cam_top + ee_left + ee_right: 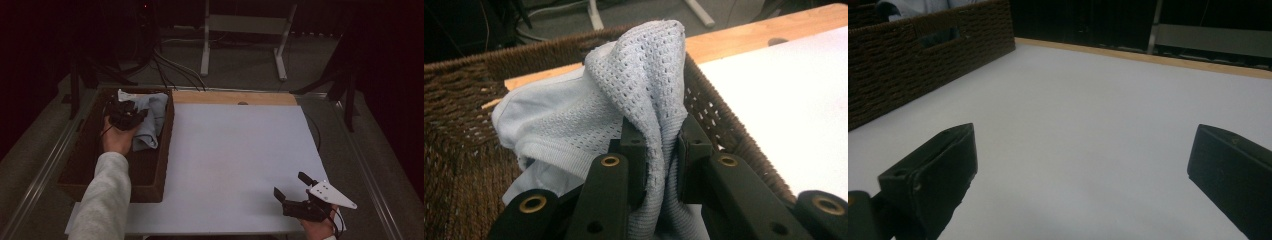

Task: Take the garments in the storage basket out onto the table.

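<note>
Cloth pinched in the basket

The left hand-held gripper (659, 165) squeezes the blue cloth (634, 95), bunched up right ahead of it. The right hand-held gripper (1083, 175), far off, is wide open.

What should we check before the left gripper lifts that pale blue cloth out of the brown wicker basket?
1. Left gripper shut on the pale blue knitted cloth: ok.
2. Grip depth: a fold sits between the jaws: ok.
3. Cloth free of the brown woven wicker basket: cannot tell, it drapes against the wall.
4. White table top free for landing: ok.
5. Right gripper open, apart from the basket: ok.
</note>
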Demonstrator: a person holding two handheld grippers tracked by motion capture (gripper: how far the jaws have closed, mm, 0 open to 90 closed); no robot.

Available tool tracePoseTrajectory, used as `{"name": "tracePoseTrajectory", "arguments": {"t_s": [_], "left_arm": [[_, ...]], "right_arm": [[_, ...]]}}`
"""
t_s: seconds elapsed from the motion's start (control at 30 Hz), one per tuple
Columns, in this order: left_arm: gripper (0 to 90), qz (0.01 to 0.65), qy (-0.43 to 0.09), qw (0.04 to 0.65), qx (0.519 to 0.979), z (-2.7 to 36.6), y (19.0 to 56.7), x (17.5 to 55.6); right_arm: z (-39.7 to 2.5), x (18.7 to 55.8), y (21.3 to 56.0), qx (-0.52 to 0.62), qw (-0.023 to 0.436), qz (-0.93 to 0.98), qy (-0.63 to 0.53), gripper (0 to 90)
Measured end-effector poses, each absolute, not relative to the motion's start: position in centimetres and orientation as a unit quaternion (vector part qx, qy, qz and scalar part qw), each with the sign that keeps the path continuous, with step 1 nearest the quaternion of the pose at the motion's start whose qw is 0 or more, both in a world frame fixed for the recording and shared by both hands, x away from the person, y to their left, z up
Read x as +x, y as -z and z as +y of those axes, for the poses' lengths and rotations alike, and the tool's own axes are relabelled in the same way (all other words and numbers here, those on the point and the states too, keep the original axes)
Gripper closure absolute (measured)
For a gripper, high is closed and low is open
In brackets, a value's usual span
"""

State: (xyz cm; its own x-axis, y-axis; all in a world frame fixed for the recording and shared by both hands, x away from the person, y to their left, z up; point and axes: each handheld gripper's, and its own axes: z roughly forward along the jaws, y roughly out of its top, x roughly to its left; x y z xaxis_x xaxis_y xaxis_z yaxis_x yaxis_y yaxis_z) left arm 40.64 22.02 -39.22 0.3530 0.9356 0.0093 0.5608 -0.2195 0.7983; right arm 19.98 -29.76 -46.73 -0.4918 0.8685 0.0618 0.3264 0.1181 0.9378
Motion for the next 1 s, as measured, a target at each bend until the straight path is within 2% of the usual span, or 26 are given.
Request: {"name": "tracePoseTrajectory", "arguments": {"t_s": [0.6,1.0], "left_arm": [[78.1,0.468,-0.289,0.4,0.733,21.7,36.4,38.8],[78.1,0.436,-0.296,0.419,0.739,20.2,34.2,38.4]], "right_arm": [[-29.8,20.2,46.7,0.42,0.264,0.702,-0.51,0.0],[-29.9,20.1,46.7,0.422,0.266,0.7,-0.511,0.0]]}}
